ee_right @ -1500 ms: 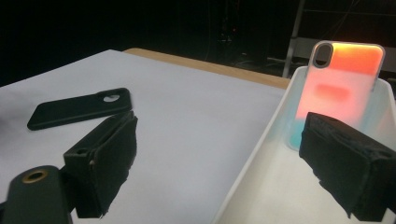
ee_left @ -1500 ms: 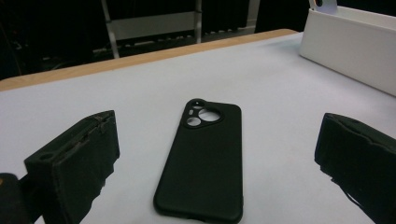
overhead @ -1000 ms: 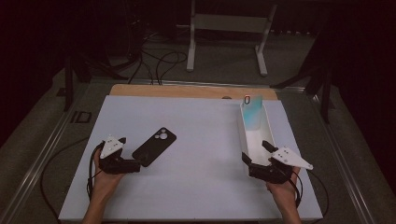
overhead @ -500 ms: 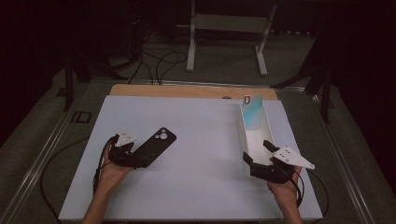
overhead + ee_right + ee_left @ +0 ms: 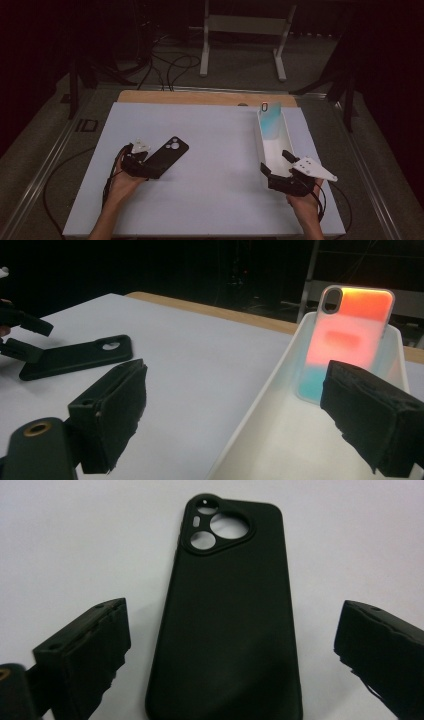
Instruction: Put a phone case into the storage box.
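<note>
Your left gripper (image 5: 227, 645) gapes wide around the black phone case (image 5: 227, 625), camera holes at twelve o'clock; your right gripper (image 5: 250, 415) stands wide at the white tray (image 5: 280, 440).

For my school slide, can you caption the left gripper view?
Open hand-held gripper straddling a black phone case on the white table.
</note>
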Demonstrator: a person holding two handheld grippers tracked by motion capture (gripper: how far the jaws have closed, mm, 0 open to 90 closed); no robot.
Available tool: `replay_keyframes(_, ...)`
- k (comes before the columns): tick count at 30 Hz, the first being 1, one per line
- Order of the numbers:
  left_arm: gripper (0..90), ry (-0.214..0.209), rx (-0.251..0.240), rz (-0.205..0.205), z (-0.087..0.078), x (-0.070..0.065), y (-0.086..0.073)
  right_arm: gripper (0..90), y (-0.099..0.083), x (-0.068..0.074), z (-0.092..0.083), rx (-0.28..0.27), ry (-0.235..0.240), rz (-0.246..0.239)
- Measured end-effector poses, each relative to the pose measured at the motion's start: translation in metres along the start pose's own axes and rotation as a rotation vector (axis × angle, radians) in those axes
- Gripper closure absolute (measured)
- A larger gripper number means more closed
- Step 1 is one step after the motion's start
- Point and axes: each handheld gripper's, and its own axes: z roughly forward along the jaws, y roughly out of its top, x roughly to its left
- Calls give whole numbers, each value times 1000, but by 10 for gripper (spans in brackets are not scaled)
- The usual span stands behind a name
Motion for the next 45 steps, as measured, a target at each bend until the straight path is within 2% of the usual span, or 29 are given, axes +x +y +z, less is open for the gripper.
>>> replay_keyframes(7,35,-10,46,5,8,0,0,112,0,1,1,2,2,-2)
replay_keyframes(21,61,-13,97,-5,19,4,-3,112,-1,1,1,2,2,-1)
replay_keyframes(27,70,-3,117,8,21,3,-4,111,-1,1,1,4,2,-2)
replay_keyframes(32,73,18,143,41,23,0,-3,112,-2,1,2,7,5,-2)
replay_keyframes(38,80,16,163,44,23,0,0,112,-2,2,3,7,6,-4)
replay_keyframes(41,123,12,161,51,22,-1,0,112,-1,2,2,3,5,0)
replay_keyframes(45,132,14,167,52,22,-1,1,112,-1,2,2,6,2,-2)
